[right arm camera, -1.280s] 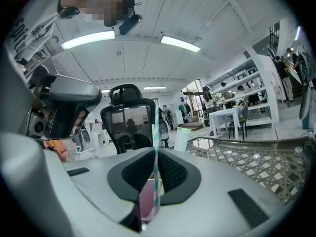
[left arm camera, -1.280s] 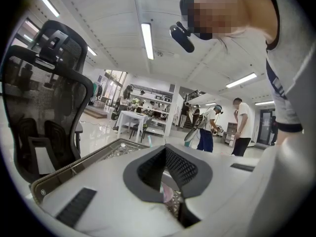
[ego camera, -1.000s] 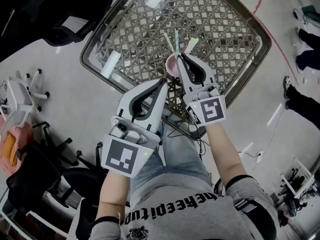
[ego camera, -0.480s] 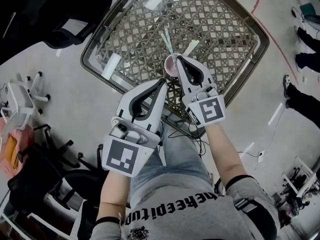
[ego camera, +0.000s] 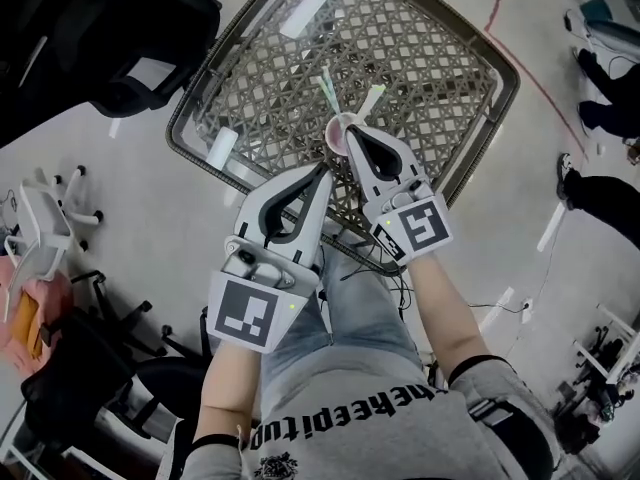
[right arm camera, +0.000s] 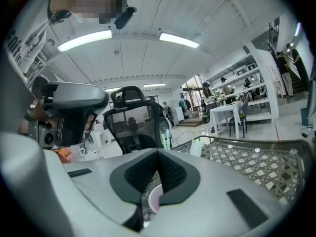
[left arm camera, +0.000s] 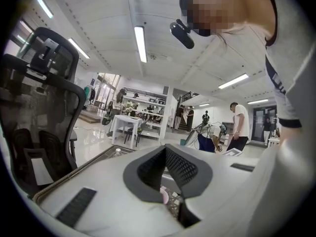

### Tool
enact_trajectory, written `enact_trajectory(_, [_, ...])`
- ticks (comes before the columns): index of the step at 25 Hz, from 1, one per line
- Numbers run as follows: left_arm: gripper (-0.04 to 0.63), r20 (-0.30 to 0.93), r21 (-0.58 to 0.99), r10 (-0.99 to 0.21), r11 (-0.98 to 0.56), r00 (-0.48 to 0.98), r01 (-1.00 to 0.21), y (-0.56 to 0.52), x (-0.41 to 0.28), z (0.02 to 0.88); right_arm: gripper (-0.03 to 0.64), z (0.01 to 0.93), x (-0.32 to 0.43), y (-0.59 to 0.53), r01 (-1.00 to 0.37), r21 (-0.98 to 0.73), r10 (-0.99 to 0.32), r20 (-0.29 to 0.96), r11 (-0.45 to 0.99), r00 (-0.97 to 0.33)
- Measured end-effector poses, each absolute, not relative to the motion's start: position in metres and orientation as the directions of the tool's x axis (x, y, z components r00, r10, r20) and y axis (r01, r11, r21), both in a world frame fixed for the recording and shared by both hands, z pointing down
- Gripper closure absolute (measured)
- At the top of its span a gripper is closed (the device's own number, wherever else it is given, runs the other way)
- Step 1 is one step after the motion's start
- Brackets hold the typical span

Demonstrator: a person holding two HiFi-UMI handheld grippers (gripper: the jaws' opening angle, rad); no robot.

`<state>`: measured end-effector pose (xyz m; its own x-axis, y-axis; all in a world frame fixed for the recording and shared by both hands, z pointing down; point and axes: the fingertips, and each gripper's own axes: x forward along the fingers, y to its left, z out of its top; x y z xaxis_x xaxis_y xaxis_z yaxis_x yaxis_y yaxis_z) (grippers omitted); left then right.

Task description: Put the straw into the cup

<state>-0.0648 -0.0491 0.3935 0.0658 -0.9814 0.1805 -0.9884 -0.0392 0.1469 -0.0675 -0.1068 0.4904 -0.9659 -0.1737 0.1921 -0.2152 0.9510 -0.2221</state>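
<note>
A small pink cup (ego camera: 338, 138) stands on the glass-topped lattice table (ego camera: 440, 58), with pale green and white straws (ego camera: 327, 88) sticking up out of it and leaning apart. My right gripper (ego camera: 352, 131) is shut, its tips just over the cup's near right rim, nothing visibly clamped. In the right gripper view the cup's rim (right arm camera: 154, 199) shows below the closed jaws of that gripper (right arm camera: 158, 152), and the straws (right arm camera: 167, 138) rise beyond them. My left gripper (ego camera: 325, 168) is shut and empty, short of the cup. The cup (left arm camera: 164, 195) peeks under the left gripper (left arm camera: 165, 148).
A white cylinder (ego camera: 222, 146) lies on the table near its left edge (ego camera: 190, 103). A black office chair (ego camera: 90, 38) stands at the upper left, more chairs (ego camera: 50, 208) on the floor at left. People's legs (ego camera: 600, 183) are at the right.
The right gripper's tips have edged a little closer over the cup's rim. The left gripper has stayed where it was. Both remain shut.
</note>
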Motion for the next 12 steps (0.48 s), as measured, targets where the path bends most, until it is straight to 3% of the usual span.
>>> enact_trajectory(12, [0.571,0.204,0.144,-0.963,-0.147,0.175,-0.979,-0.082,-0.041,0.353,0.618,0.427,-0.038,-0.127,-0.265,-0.251,-0.220,0.192,0.931,-0.956])
